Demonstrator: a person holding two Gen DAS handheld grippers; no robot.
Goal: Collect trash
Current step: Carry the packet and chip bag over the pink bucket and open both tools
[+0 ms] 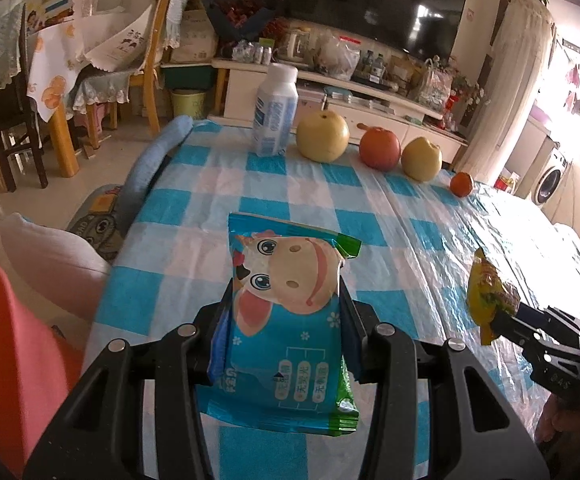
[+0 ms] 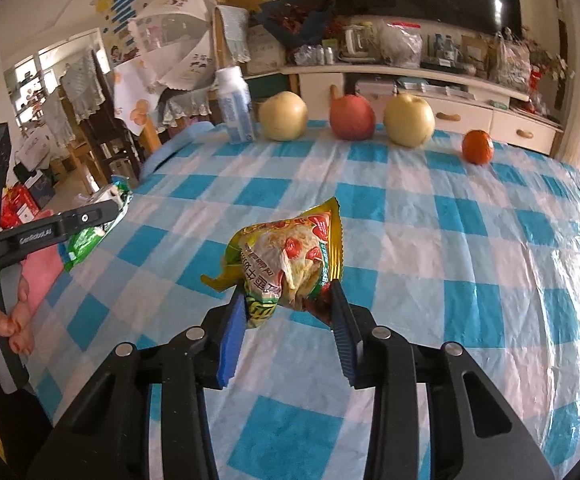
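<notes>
Wrappers are both up off the checked tablecloth: your left gripper clamps the flat blue cow-print packet by its sides, your right gripper pinches the crumpled yellow wrapper at its base. Fruit and a bottle line the cloth toward twelve o'clock, probably not trash.

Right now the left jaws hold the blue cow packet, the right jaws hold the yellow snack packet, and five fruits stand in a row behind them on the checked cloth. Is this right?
Not quite: the row has four fruits, not five, with a white bottle at its left end, as the right wrist view shows. The blue cow packet in the left jaws and the yellow snack packet in the right jaws are as you say.
</notes>
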